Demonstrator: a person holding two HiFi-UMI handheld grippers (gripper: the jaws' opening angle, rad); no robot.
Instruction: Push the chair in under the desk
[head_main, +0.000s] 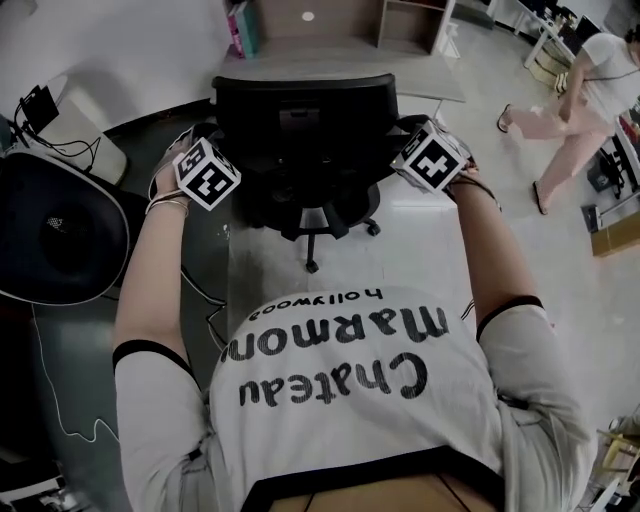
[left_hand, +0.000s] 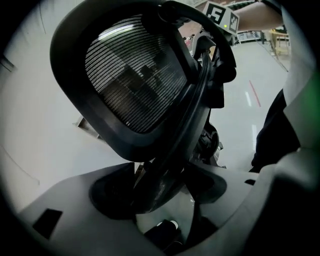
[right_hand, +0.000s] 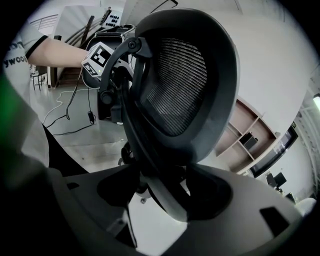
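A black mesh-back office chair (head_main: 300, 110) stands in front of me, its back toward me, facing the pale desk (head_main: 335, 50) beyond it. My left gripper (head_main: 222, 150) is at the backrest's left edge. In the left gripper view the dark backrest frame (left_hand: 170, 150) fills the gap of the left gripper (left_hand: 162, 195), and both jaws look pressed on it. My right gripper (head_main: 412, 140) is at the backrest's right edge. In the right gripper view the frame (right_hand: 165, 180) passes between the jaws of the right gripper (right_hand: 165, 197), with floor showing beside it.
The chair's wheeled base (head_main: 312, 262) rests on the light floor. A large round black object (head_main: 55, 235) and loose cables (head_main: 195, 290) lie at the left. A person (head_main: 590, 90) walks at the far right. Open shelves (head_main: 415, 25) stand behind the desk.
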